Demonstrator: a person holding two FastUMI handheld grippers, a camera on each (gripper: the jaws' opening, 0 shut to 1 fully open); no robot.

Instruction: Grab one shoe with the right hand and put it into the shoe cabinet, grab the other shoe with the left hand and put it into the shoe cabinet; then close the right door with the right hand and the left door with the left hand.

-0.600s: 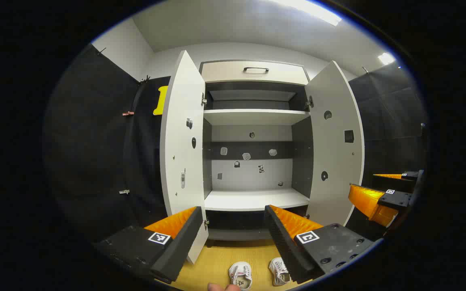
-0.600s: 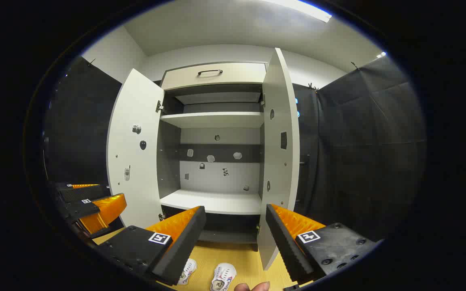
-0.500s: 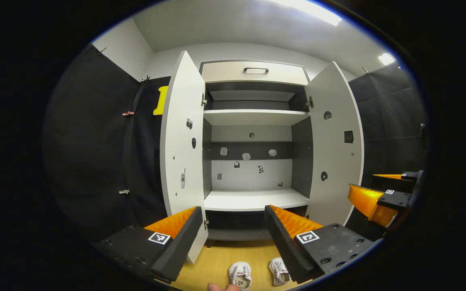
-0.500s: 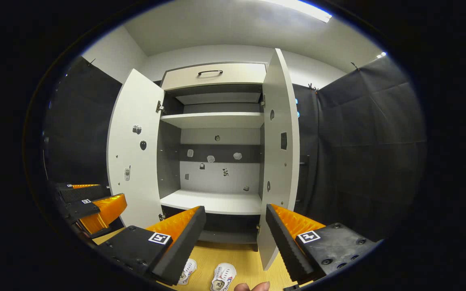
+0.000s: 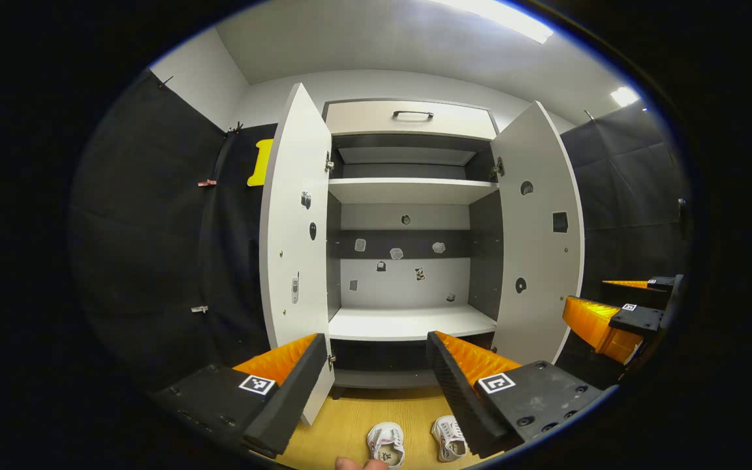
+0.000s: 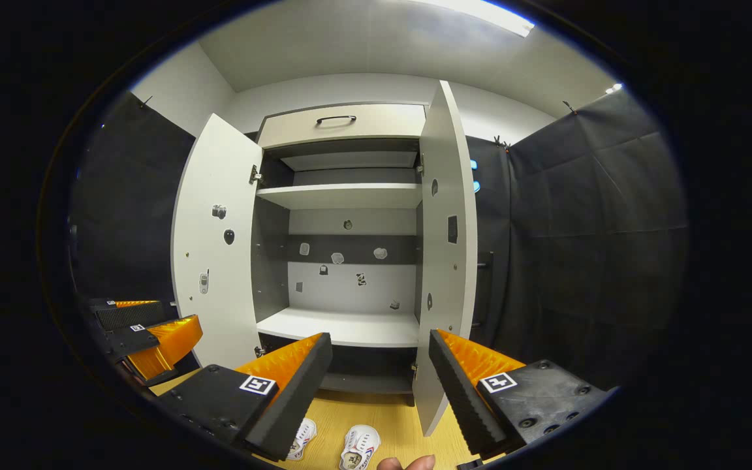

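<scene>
On the wooden floor (image 5: 350,424) before the flat-panelled white shoe cabinet (image 5: 408,189), both doors swung wide, two white lace-up shoes (image 5: 387,444) sit side by side; my left gripper (image 5: 369,378) and right gripper (image 6: 376,378) hang above, ridged jaws apart, empty.

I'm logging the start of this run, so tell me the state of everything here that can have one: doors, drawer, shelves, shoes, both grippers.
left door: swung open
right door: swung open
drawer: shut
lower shelf: bare
upper shelf: bare
left shoe: on the floor, upright
right shoe: on the floor beside it, upright
left gripper: open, holding nothing
right gripper: open, holding nothing
</scene>
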